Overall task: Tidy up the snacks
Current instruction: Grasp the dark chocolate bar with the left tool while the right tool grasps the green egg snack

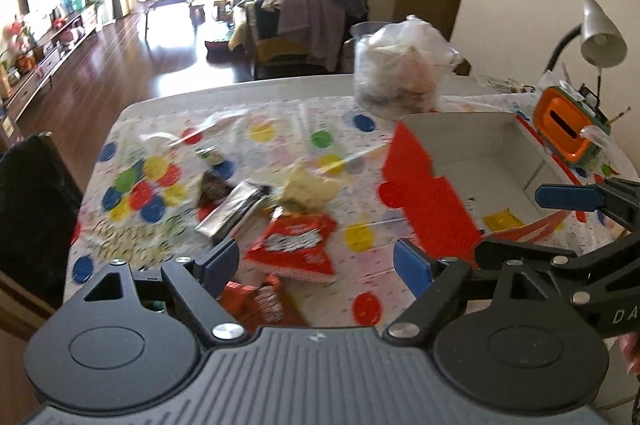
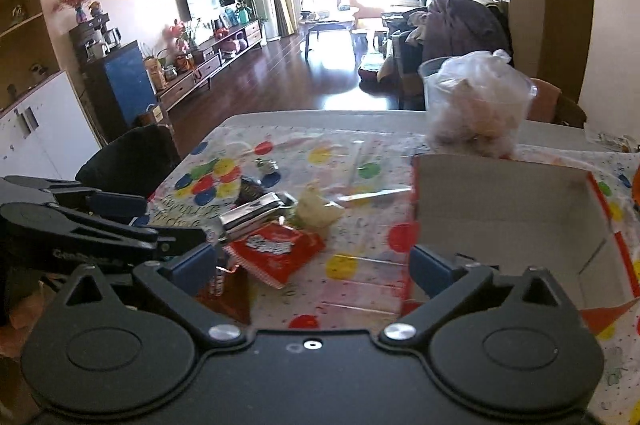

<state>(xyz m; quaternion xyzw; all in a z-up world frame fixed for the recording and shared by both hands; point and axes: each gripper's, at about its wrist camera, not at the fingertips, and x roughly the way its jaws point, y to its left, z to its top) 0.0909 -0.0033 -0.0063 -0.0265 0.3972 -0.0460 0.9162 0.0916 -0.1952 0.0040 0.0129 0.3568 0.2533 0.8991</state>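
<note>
Several snacks lie in a heap on the dotted tablecloth: a red packet (image 1: pixel 292 245) (image 2: pixel 276 249), a silver bar (image 1: pixel 232 209) (image 2: pixel 252 209), a cream packet (image 1: pixel 306 189) (image 2: pixel 316 209) and a dark packet (image 1: pixel 212 189). A second red packet (image 1: pixel 256 301) lies just under my left gripper (image 1: pixel 316 265), which is open and empty above the heap. To the right stands an open red box (image 1: pixel 420 177) (image 2: pixel 480 177) with a grey inside, and a yellow packet (image 1: pixel 502 221) lies in it. My right gripper (image 2: pixel 312 269) hangs open and empty over the box's near left corner.
A clear tub (image 1: pixel 400 69) (image 2: pixel 476 105) stuffed with a plastic bag stands behind the box. At the far right are an orange case (image 1: pixel 564 133) and a desk lamp (image 1: pixel 602 37). A black chair (image 1: pixel 32 201) (image 2: pixel 132 161) stands at the table's left edge.
</note>
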